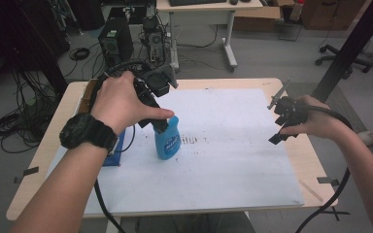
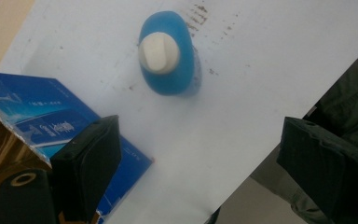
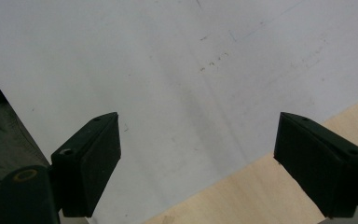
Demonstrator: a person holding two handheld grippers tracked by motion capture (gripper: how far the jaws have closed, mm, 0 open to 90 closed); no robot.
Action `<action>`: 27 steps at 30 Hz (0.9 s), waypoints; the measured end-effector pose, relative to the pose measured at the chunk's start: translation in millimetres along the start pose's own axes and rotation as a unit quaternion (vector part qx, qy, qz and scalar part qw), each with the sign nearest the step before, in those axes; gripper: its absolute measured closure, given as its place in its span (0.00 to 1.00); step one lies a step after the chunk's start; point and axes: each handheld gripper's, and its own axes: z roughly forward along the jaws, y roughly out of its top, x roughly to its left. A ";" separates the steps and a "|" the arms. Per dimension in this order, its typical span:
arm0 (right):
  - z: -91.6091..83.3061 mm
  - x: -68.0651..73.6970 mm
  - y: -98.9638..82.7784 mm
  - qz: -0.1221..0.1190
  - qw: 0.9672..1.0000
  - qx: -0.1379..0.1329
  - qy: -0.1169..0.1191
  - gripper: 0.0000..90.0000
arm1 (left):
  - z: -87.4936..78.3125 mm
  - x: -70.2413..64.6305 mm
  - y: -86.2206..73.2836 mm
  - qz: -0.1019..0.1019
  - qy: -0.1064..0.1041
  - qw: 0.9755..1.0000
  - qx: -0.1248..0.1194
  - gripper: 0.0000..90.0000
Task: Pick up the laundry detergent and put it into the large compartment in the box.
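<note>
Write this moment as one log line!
left gripper: open above blue bottle | right gripper: open, empty | bottle: upright

Bare white sheet (image 1: 233, 160) right of the blue bottle (image 1: 168, 141); blue box (image 2: 51, 121) crowds its left.

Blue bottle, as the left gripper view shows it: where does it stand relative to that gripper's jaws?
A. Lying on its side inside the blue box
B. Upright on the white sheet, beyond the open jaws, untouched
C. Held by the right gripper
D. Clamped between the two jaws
B: the blue bottle stands cap-up on the white sheet, clear of the left gripper, whose jaws stand wide apart with nothing between them.
</note>
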 end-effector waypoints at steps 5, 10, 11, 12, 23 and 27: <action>0.3 -0.9 0.4 0.000 1.000 0.000 0.000 0.16 | 4.0 5.2 6.4 -0.017 -0.003 1.000 0.007 0.16; 0.6 -1.7 0.1 0.001 1.000 0.001 0.001 0.16 | 7.2 8.0 12.2 -0.017 -0.007 1.000 0.006 0.16; 0.5 -1.9 0.0 0.001 1.000 0.001 0.001 0.16 | 7.9 8.8 13.5 -0.020 -0.005 1.000 0.008 0.15; 0.5 -2.0 0.0 0.001 1.000 0.001 0.001 0.17 | 8.6 9.4 14.6 -0.022 -0.004 1.000 0.009 0.14; 1.3 -2.6 0.9 0.001 1.000 0.004 0.001 0.17 | 17.6 17.4 26.3 -0.031 -0.015 0.999 0.008 0.15; 1.7 -3.4 1.2 0.003 1.000 0.004 0.000 0.17 | 20.2 19.6 29.7 -0.034 -0.016 0.999 0.008 0.15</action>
